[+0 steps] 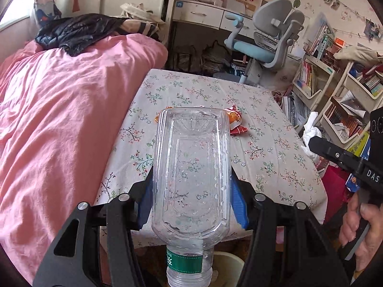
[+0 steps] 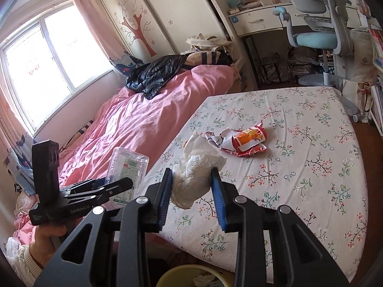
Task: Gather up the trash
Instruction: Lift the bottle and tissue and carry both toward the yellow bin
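My left gripper (image 1: 191,191) is shut on a clear empty plastic bottle (image 1: 191,167) with a green label, neck pointing down toward a pale yellow bin (image 1: 227,263) below. The bottle also shows in the right wrist view (image 2: 128,167). My right gripper (image 2: 192,189) is shut on a crumpled white tissue (image 2: 196,174), held above the near edge of the floral table (image 2: 299,167). The tissue also shows in the left wrist view (image 1: 311,129). A red and orange snack wrapper (image 2: 244,141) lies on the table, also seen behind the bottle (image 1: 235,122). The yellow bin (image 2: 186,275) sits below the right gripper.
A bed with a pink duvet (image 1: 59,107) and a black jacket (image 1: 76,31) lies left of the table. A grey and blue desk chair (image 1: 268,43) and desk stand behind. Bookshelves (image 1: 340,95) line the right side.
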